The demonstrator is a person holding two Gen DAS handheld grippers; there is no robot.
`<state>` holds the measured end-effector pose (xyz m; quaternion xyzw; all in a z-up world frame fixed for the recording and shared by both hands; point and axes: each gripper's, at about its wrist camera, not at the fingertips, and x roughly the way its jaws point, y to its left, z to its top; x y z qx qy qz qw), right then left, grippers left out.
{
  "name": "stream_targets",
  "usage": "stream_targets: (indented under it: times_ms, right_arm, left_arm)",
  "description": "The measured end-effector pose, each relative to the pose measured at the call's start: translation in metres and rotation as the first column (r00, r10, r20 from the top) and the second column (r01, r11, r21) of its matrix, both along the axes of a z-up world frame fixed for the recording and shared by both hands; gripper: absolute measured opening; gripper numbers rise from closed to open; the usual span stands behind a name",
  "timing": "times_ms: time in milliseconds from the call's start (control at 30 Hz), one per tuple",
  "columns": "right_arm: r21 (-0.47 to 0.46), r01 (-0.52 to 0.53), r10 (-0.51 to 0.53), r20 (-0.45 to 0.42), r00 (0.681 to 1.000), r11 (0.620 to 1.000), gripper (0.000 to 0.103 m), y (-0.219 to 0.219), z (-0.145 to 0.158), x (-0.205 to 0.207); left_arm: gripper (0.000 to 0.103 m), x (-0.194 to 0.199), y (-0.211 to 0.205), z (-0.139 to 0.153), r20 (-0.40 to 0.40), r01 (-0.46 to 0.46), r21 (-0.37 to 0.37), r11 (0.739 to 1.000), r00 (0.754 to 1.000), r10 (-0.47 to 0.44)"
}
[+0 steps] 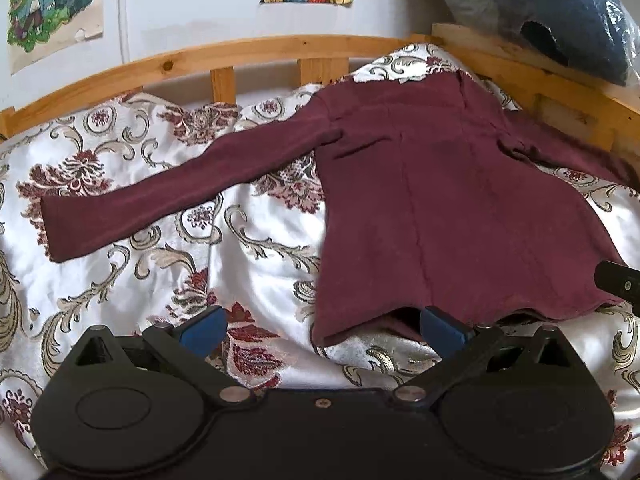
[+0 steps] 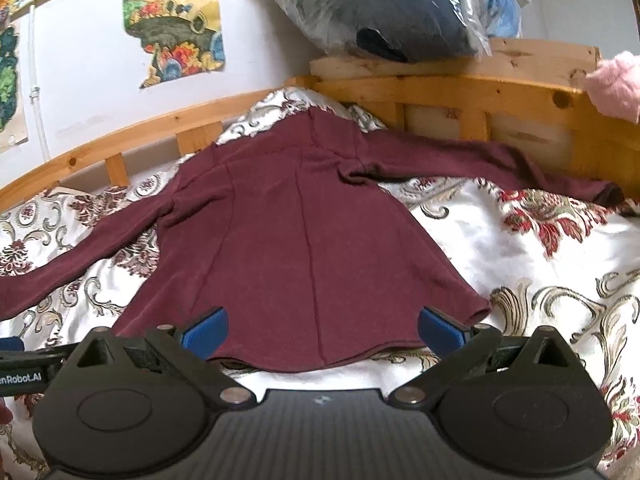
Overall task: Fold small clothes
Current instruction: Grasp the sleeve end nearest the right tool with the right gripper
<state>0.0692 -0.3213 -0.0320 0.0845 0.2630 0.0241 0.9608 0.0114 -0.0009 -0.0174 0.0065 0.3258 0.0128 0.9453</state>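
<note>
While both grippers are held low over the bed, a maroon top is seen spread flat on a floral quilt, hem nearest the cameras and neck towards the far wooden rail. Both sleeves are stretched out sideways: the left sleeve is laid across the quilt, and the right sleeve is run along the foot of the headboard.

The left gripper is shown with its jaws spread wide and nothing between them; its right blue pad is placed just at the hem, near the hem's left corner, though whether it touches the cloth cannot be told. Its left pad is held over bare quilt.

The right gripper is likewise seen with its jaws wide apart and empty. The middle and right part of the hem is framed between its pads, which are set just over the cloth edge; contact cannot be judged.

A plastic-wrapped bundle is rested on top of the headboard, a pink fluffy item is seen at its right end, and cartoon posters are stuck on the wall behind.
</note>
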Motion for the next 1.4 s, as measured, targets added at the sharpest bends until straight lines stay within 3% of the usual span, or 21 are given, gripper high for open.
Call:
stream_targets:
  times_ms: [367,600,767,967,1067,1133,1200,1300,1400]
  right_arm:
    - [0.073,0.059,-0.055,-0.058,0.997,0.996,0.103,-0.014,-0.006,0.013]
    - [0.171,0.060,-0.050,-0.061,0.997,0.983,0.103,-0.032,-0.001,0.019]
    - [0.158,0.101,-0.101,-0.006,0.995,0.982,0.103,-0.057,0.017,0.034]
    - [0.035,0.221,-0.221,0.024,0.975,0.975,0.103,-0.098,0.028,0.059]
    - [-0.104,0.290,-0.287,0.048,0.957,0.951,0.103,-0.116,0.030,0.069]
    - [-0.228,0.325,-0.321,0.052,0.946,0.918,0.103,-0.122,0.029,0.079]
    - [-0.330,0.340,-0.345,0.046,0.937,0.880,0.103,-0.130,0.027,0.093]
    - [-0.446,0.320,-0.343,0.030,0.939,0.836,0.102,-0.142,0.021,0.116]
    - [-0.586,0.279,-0.344,0.001,0.939,0.760,0.092,-0.146,0.010,0.137]
  left_arm:
    - [0.102,0.024,-0.013,0.009,-0.038,0.004,0.013,1.000,0.999,-0.003]
    - [0.102,0.049,-0.041,0.029,-0.008,0.107,0.060,0.992,0.994,-0.107]
    - [0.102,0.075,-0.067,0.046,0.002,0.210,0.078,0.975,0.977,-0.211]
    - [0.102,0.105,-0.094,0.038,0.001,0.239,0.009,0.971,0.971,-0.239]
    - [0.102,0.111,-0.106,0.021,-0.001,0.251,-0.005,0.968,0.968,-0.251]
    - [0.102,0.112,-0.111,0.010,-0.014,0.285,-0.023,0.958,0.958,-0.285]
    - [0.102,0.109,-0.115,0.001,-0.011,0.365,-0.022,0.931,0.931,-0.366]
    - [0.102,0.108,-0.123,-0.009,-0.019,0.434,0.044,0.900,0.901,-0.434]
    - [0.102,0.110,-0.122,-0.013,-0.033,0.460,0.040,0.887,0.888,-0.459]
